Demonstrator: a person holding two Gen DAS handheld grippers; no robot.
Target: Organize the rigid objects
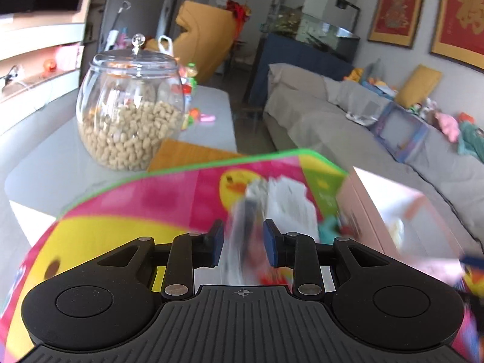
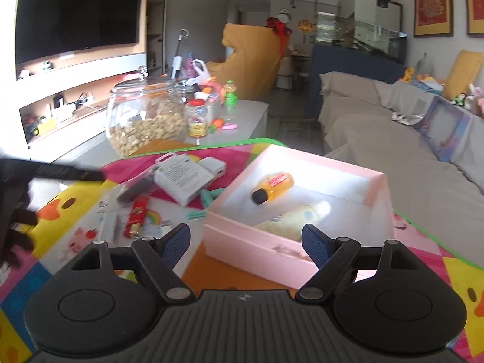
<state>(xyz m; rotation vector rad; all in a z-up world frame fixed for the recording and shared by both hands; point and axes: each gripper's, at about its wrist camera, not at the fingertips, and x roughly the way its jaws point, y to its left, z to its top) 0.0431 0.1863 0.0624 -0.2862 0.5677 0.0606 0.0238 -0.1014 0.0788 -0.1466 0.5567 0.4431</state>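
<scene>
The left gripper (image 1: 243,248) has its blue pads drawn in on either side of a clear, blurred packet (image 1: 242,227) that stands between them at twelve o'clock from the wrist; the blur hides the contact, so whether it is truly pinched I cannot tell. The packet looks like thin plastic film with something dark and narrow inside, so it is probably light, floppy and slick, and best taken where the stiff contents back the film, not on a loose edge. It sits low over the bright play mat (image 1: 127,211), with the pink box (image 1: 363,211) at two o'clock and the peanut jar (image 1: 130,112) at eleven. The right gripper (image 2: 245,242) hangs level above the mat with its fingers spread wide and nothing between them, aimed at the near wall of the pink box (image 2: 257,251). Inside the box lie an orange bottle (image 2: 273,186) and a pale tube (image 2: 296,216), both rigid and smooth, likely to roll if nudged. At ten o'clock from this wrist, loose on the mat, are a white carton (image 2: 184,178), a red lighter (image 2: 137,216) and a dark packaged stick (image 2: 136,189). The carton is stiff and flat-sided, easiest across its narrow edges; the lighter is small and hard, best caught across its width.
</scene>
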